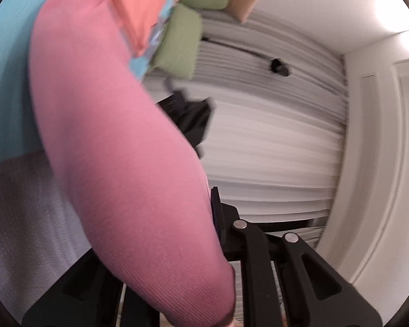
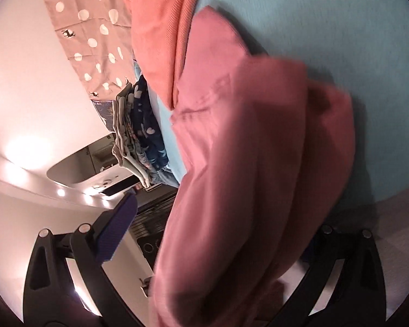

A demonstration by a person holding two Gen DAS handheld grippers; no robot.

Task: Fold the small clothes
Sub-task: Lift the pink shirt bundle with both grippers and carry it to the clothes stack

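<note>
While you held the pink garment [image 1: 117, 163] up off the blue bed sheet [image 1: 5, 81], your left tongs [image 1: 218, 218] were clamped on its edge, jaws nearly together with cloth between them. Your right tongs [image 2: 212, 231] stood wide apart: the purple pad [image 2: 117, 231] on one finger was bare and clear of the fabric, the other finger was hidden behind the pink cloth, so I couldn't tell whether it gripped anything. The garment draped across the right view, blurred. An orange folded garment [image 2: 155, 27] lay on the sheet beyond it, with a stack of folded clothes [image 2: 139, 133] at the bed's far edge beside a polka-dot cloth [image 2: 90, 27]. Two green pillows [image 1: 182, 46] lay by the white curtain [image 1: 272, 150].
</note>
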